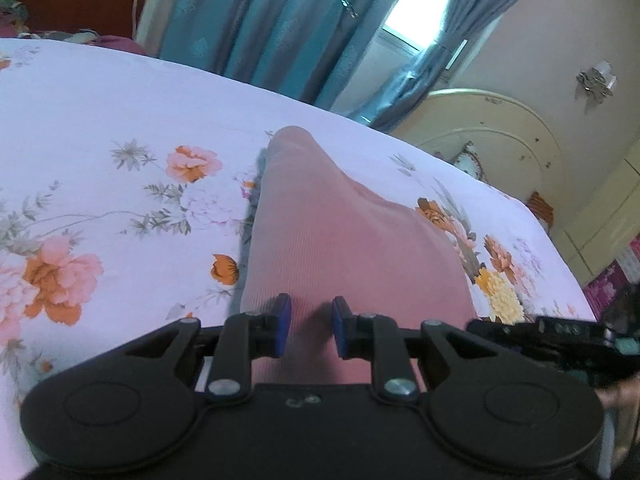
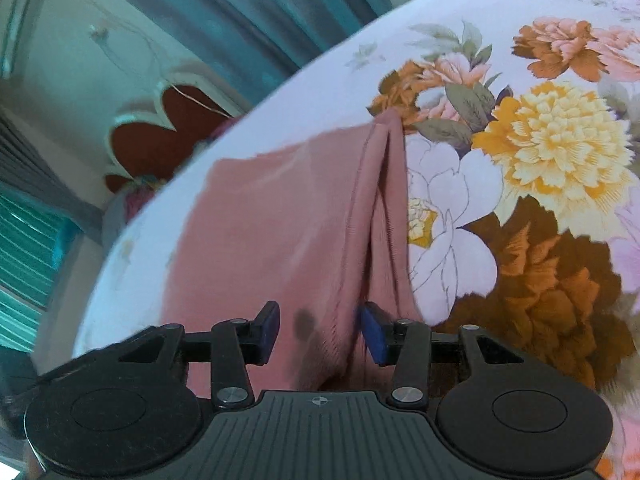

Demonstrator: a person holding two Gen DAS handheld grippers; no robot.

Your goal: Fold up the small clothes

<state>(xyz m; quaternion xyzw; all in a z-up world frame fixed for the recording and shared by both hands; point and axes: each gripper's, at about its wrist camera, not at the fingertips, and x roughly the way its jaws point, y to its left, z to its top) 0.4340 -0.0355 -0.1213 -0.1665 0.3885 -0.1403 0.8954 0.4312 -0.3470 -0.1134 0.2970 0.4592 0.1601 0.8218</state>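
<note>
Right wrist: pink garment (image 2: 280, 220) lies under parted right tool (image 2: 318, 330)

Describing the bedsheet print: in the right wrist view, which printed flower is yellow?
The big pompom-shaped flower on the bedsheet, right of the pink garment. It is cream and golden yellow; the flowers around it are pink, orange, white or brown.

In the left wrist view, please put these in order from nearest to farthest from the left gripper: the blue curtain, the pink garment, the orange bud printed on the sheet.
From the left gripper:
1. Pink garment: directly under and ahead of the gripper.
2. Orange bud: on the sheet, just left of the garment.
3. Blue curtain: beyond the bed, at the top.
</note>
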